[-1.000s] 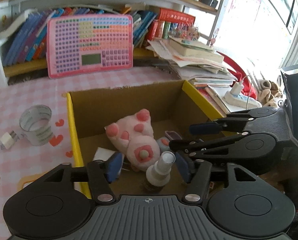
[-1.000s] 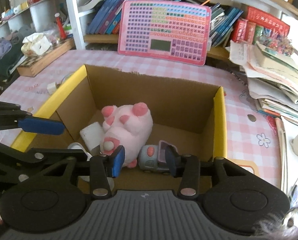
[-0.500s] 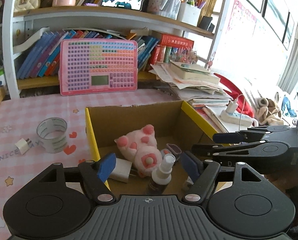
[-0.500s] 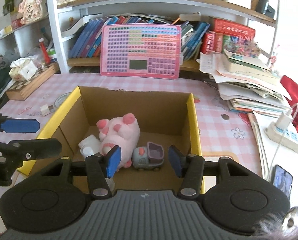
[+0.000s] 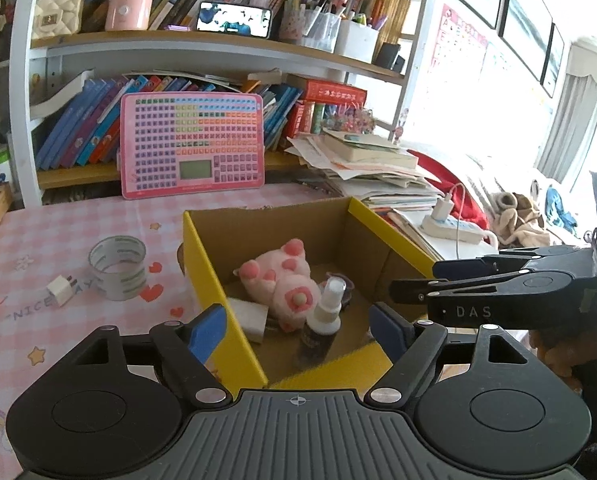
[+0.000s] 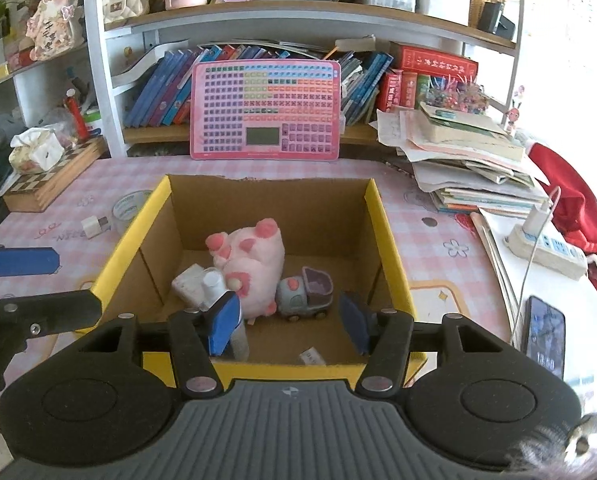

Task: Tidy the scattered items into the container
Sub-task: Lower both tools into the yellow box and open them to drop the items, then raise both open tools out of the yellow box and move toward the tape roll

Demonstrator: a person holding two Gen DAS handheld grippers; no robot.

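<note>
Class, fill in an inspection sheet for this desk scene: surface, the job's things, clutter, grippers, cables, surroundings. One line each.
Surface: pink checked tablecloth.
Job's things: cardboard box holds pink plush toy, toy truck, spray bottle, white block; tape roll and white plug adapter lie outside.
Clutter: paper and book pile; phone.
Grippers: left gripper and right gripper, jaws just opening, nothing held.
Cables: power strip with charger cable.
Surroundings: bookshelf; pink keyboard toy.
</note>
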